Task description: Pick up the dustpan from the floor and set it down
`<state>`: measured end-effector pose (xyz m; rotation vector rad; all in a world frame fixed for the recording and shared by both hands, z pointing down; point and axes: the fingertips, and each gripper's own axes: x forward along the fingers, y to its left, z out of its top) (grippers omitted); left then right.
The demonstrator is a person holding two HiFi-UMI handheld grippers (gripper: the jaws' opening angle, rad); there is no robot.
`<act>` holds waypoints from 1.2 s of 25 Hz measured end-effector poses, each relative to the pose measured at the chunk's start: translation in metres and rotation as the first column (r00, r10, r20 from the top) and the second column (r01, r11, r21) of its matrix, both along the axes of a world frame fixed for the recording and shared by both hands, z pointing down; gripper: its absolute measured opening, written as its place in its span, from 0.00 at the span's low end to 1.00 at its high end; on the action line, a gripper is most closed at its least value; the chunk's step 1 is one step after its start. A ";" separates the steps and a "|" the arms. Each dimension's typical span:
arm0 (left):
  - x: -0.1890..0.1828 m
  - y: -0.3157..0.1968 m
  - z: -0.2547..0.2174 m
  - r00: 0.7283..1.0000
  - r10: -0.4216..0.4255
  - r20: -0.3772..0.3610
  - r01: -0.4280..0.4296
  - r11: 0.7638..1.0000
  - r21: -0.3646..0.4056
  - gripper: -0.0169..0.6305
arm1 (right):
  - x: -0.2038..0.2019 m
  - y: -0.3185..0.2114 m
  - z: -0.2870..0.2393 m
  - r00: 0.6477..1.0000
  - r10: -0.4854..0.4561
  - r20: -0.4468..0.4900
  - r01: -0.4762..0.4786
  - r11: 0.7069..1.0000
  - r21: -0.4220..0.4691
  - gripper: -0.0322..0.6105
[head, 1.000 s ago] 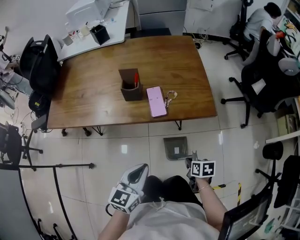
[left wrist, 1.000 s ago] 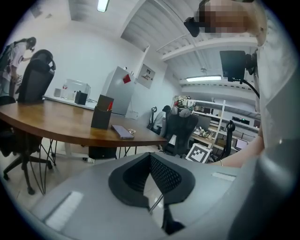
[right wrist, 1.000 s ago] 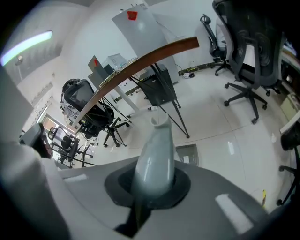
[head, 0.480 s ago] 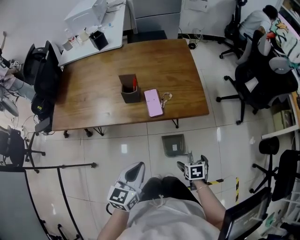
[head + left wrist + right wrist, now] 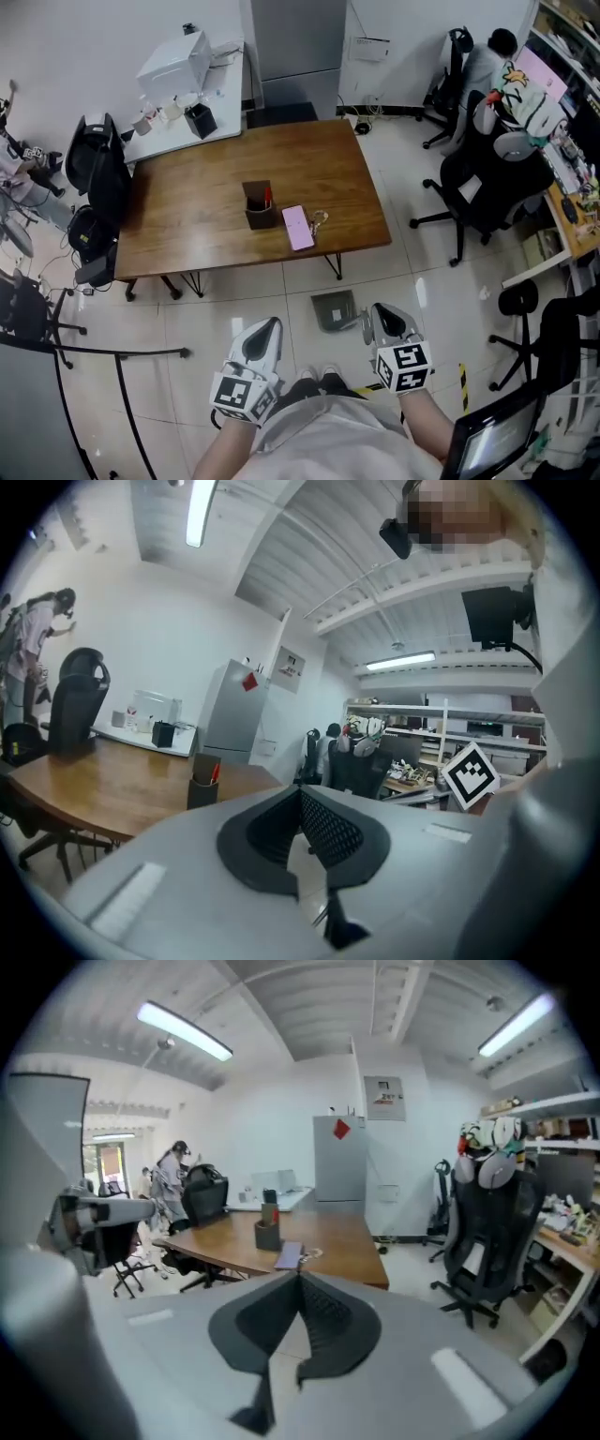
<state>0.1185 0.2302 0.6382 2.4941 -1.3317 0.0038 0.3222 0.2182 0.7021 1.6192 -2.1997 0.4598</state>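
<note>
On floor (image 5: 234,300), dustpan (image 5: 335,309) lies near table (image 5: 206,216). Left hand-held gripper (image 5: 270,328), right hand-held gripper (image 5: 380,317): jaws fully closed, empty; right just beside dustpan, left near it.

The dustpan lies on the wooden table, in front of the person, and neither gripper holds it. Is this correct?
Not quite. The dustpan lies on the floor, just in front of the wooden table, not on it; the head view shows this. The rest is right: the left gripper and the right gripper are both shut on nothing.
</note>
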 end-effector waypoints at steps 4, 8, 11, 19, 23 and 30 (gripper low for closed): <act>0.015 0.026 -0.008 0.999 0.034 -0.012 -0.034 0.999 0.033 0.05 | -0.016 0.036 -0.019 0.996 -0.060 0.073 0.055 0.996 0.073 0.05; 0.028 0.053 -0.014 0.999 0.036 -0.022 -0.035 0.998 0.047 0.05 | -0.018 0.058 -0.038 0.990 -0.079 0.115 0.062 0.988 0.145 0.05; 0.036 0.077 -0.022 1.000 0.029 -0.012 -0.028 0.997 0.078 0.05 | -0.019 0.079 -0.060 0.985 -0.123 0.124 0.094 0.972 0.215 0.05; 0.054 0.168 -0.040 0.997 -0.072 0.010 0.070 0.988 0.134 0.05 | 0.004 0.172 -0.086 0.970 -0.201 0.135 0.159 0.949 0.271 0.05; 0.072 0.197 -0.041 0.997 -0.061 -0.036 0.065 0.990 0.124 0.05 | 0.012 0.197 -0.091 0.955 -0.188 0.229 0.137 0.965 0.223 0.05; 0.082 0.211 -0.053 1.000 0.007 -0.007 -0.006 0.991 0.136 0.05 | -0.002 0.208 -0.106 0.957 -0.186 0.224 0.125 0.958 0.259 0.05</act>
